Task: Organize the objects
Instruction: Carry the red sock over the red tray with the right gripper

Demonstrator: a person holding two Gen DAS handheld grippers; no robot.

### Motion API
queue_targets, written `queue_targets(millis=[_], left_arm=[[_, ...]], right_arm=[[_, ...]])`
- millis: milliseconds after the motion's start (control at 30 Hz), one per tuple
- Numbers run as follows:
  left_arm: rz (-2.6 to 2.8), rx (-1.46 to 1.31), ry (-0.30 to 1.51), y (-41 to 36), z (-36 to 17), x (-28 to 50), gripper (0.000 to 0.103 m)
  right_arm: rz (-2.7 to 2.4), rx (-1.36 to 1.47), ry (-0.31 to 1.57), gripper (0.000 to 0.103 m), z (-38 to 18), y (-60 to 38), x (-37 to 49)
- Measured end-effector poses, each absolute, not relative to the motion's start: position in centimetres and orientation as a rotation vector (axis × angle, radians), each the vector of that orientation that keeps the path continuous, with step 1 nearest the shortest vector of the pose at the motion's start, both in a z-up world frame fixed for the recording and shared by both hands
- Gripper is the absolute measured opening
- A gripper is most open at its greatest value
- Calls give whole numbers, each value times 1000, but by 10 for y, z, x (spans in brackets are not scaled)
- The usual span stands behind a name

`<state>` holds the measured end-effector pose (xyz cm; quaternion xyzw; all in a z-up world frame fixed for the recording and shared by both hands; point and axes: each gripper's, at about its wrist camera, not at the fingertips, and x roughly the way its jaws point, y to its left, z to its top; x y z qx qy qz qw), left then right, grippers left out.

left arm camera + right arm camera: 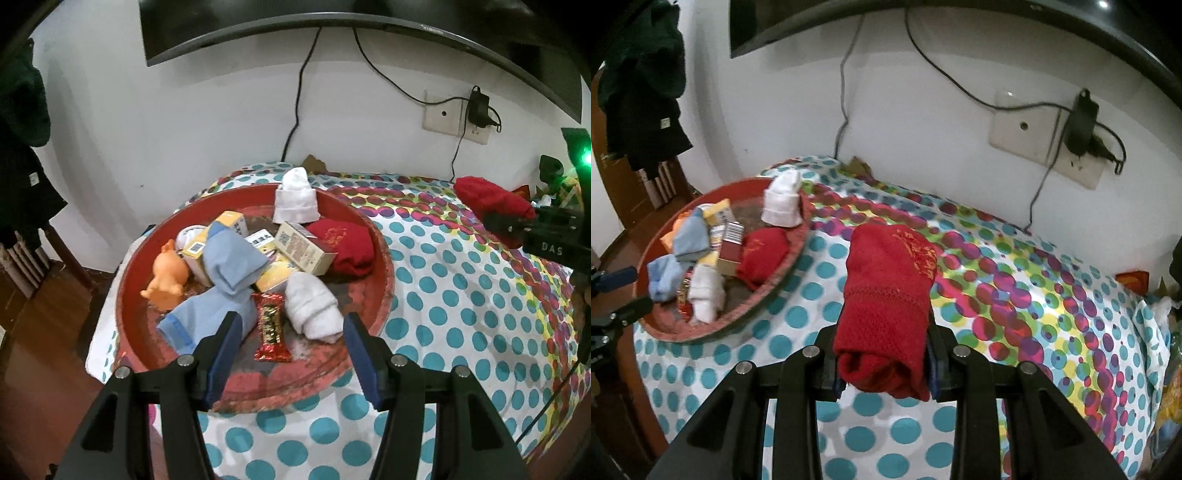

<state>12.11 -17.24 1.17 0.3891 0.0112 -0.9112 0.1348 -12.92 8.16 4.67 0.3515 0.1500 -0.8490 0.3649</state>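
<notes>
A round red tray (384,258) on the dotted tablecloth holds rolled white socks (312,310), a blue sock (229,273), a red sock (341,247), small boxes (303,251), an orange toy (166,273) and a red snack packet (271,326). My left gripper (291,341) is open and empty, just above the tray's near rim. My right gripper (882,354) is shut on a rolled red sock (890,291), held above the cloth to the right of the tray (798,247). The held sock (491,201) also shows at the right in the left wrist view.
The table with its dotted cloth (461,295) stands against a white wall. A monitor (332,22) hangs above, with cables and a wall socket (458,118) behind. Dark clothes (22,147) hang at the left. Clutter (1167,332) lies past the table's right edge.
</notes>
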Motion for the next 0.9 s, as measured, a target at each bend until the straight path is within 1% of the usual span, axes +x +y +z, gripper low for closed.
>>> queue_targets(millis=[267,333,367,467,600,900], left_arm=[[-2621,1096,101,-186,16,138,59],[-2612,1095,116,-190,15,140,59],[-2609,1090,122,-192,15,141,59],[-2598,1082,150,-198,14,144,59],[-2587,1079,178,-206,12,146,59],[-2561,1081,181,-219,8,148,59]], right_arm=[[-2119,879,410,30,52,56,-105],[-2110,869,411,30,61,48,-68],[-2105,865,410,30,64,47,-65],[-2102,850,418,30,68,3,-41],[-2092,844,431,31,66,-14,-33],[-2069,851,444,31,62,-32,-30]])
